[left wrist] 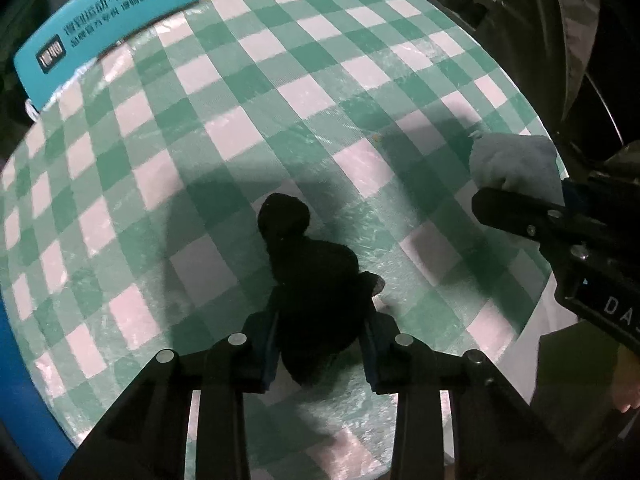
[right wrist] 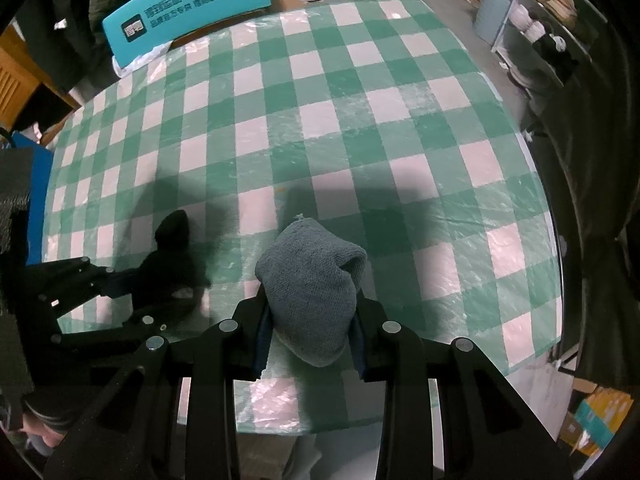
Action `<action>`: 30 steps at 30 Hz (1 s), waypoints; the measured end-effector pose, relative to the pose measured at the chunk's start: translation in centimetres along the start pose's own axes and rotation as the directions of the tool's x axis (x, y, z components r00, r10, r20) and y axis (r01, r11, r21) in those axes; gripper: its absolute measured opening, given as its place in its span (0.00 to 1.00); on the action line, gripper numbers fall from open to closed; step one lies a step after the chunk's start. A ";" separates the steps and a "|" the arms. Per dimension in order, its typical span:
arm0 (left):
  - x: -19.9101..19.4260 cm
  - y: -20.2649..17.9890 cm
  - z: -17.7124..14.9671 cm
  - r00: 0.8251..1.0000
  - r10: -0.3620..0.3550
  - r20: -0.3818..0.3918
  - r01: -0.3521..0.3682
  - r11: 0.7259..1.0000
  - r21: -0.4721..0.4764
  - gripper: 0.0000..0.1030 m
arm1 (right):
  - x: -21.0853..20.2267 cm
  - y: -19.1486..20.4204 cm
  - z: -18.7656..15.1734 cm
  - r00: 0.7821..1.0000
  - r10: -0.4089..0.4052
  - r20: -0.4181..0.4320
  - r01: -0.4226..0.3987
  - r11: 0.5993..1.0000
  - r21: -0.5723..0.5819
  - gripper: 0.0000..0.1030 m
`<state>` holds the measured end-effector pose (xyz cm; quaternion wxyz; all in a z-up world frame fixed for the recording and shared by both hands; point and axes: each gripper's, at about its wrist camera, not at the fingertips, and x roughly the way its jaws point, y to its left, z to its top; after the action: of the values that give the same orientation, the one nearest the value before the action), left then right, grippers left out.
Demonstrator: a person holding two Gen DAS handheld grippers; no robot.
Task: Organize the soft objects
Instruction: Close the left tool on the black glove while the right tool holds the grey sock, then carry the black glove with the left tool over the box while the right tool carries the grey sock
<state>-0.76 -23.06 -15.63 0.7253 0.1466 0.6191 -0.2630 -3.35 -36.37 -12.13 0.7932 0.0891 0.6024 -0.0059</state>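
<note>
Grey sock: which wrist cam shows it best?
Right wrist view. The grey sock sits centred and well lit, clamped in the right gripper, knit texture and bunched shape clear. The left wrist view catches only part of it at the right edge, with the right gripper covering its lower side.

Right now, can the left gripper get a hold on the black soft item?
Probably yes: the left gripper already has the black soft item between its pads, which look pressed on it, with nothing in the way.

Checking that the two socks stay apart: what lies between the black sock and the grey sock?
Only bare checked cloth, in shadow, lies between the black sock and the grey sock. The right wrist view shows it best.
</note>
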 end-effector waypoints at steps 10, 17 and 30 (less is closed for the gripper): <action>-3.8 1.5 0.0 0.992 0.081 0.097 -0.080 0.997 -0.009 0.33 | -2.1 2.6 0.7 0.998 -0.006 0.065 0.010 0.997 -0.070 0.30; -6.4 2.2 -0.5 0.979 0.132 0.156 -0.129 0.991 -0.032 0.33 | -4.0 4.5 1.1 0.994 0.013 0.107 -0.001 0.994 -0.110 0.30; -11.0 4.7 -2.0 0.963 0.165 0.215 -0.151 0.985 -0.079 0.33 | -6.1 7.7 1.6 0.987 0.052 0.152 -0.025 0.985 -0.172 0.30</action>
<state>-0.82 -15.89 -5.79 0.8124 0.1429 0.5288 -0.1998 -2.57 -29.64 -4.86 0.8425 0.0321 0.5350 0.0539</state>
